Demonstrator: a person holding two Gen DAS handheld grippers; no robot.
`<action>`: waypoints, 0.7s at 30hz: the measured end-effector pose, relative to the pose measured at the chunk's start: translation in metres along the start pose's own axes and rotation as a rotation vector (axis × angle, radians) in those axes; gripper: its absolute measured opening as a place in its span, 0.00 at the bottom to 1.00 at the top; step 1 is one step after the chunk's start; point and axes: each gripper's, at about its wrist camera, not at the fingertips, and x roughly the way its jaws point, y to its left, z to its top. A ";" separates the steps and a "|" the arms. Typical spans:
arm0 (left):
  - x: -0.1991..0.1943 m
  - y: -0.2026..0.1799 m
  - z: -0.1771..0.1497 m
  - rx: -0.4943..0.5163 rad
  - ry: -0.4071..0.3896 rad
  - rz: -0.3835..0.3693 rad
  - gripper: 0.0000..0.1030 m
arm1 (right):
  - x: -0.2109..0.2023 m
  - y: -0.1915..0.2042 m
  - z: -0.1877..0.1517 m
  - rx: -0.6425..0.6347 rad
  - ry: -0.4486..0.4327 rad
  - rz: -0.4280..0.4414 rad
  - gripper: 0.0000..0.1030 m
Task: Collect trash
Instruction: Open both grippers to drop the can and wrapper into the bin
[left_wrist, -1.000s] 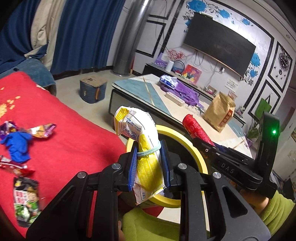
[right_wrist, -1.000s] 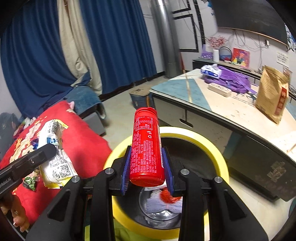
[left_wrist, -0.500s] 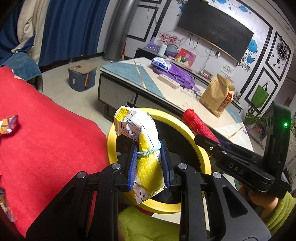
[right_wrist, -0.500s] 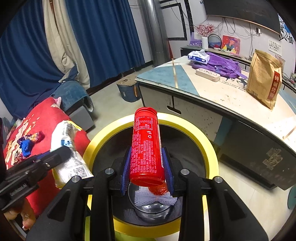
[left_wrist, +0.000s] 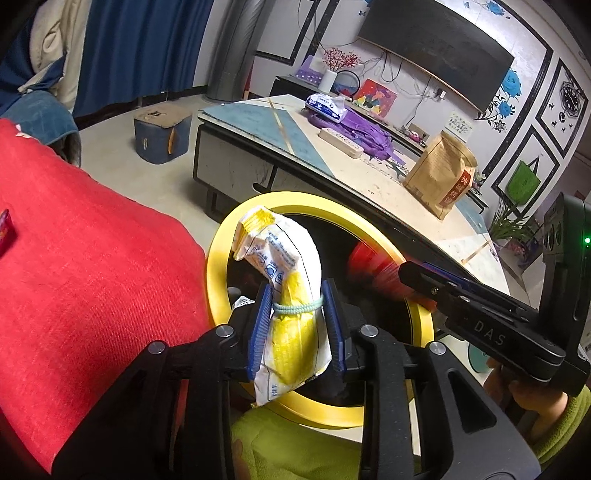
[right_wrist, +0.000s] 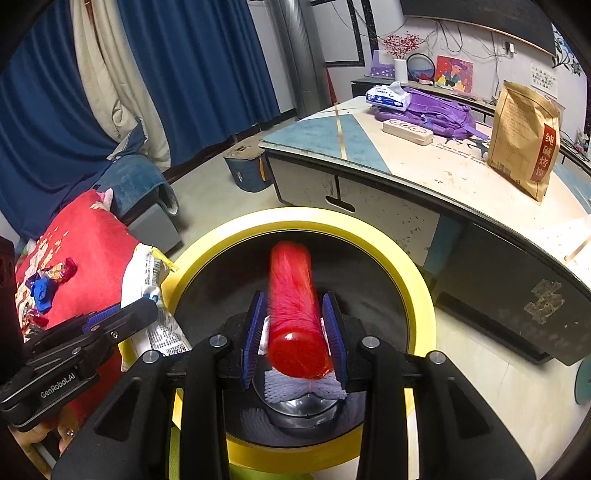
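A yellow-rimmed black bin (left_wrist: 218, 266) stands on the floor beside the red couch. My left gripper (left_wrist: 297, 295) hangs over the bin's near edge. Its jaws are opening, and its blue pads still touch a yellow-and-white snack bag (left_wrist: 291, 258) tied with a green band. Over the bin's middle (right_wrist: 421, 280), my right gripper (right_wrist: 293, 306) stands slightly parted around a red tube (right_wrist: 291, 295). The tube is motion-blurred, with thin gaps at both pads. A white foam net (right_wrist: 303, 384) lies at the bottom of the bin.
The red couch cover (left_wrist: 74, 258) lies to the left, with candy wrappers (right_wrist: 55, 273) on it. A low table (right_wrist: 406, 166) behind the bin holds a brown paper bag (right_wrist: 524, 136) and a purple backpack (right_wrist: 436, 110). A blue stool (left_wrist: 162, 133) stands on the floor.
Both grippers have come down closer over the bin. The red tube has gone blurred and slipped lower between the right pads. The left pads stand a little wider around the bag.
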 end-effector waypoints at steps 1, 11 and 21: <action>0.000 -0.001 0.000 0.000 -0.002 0.003 0.30 | 0.000 -0.001 0.000 0.003 0.000 -0.005 0.34; -0.025 0.006 0.003 -0.050 -0.064 0.008 0.78 | -0.010 -0.009 0.002 0.031 -0.044 -0.048 0.53; -0.072 0.005 0.008 -0.048 -0.163 0.083 0.90 | -0.032 0.007 0.002 -0.015 -0.133 -0.036 0.63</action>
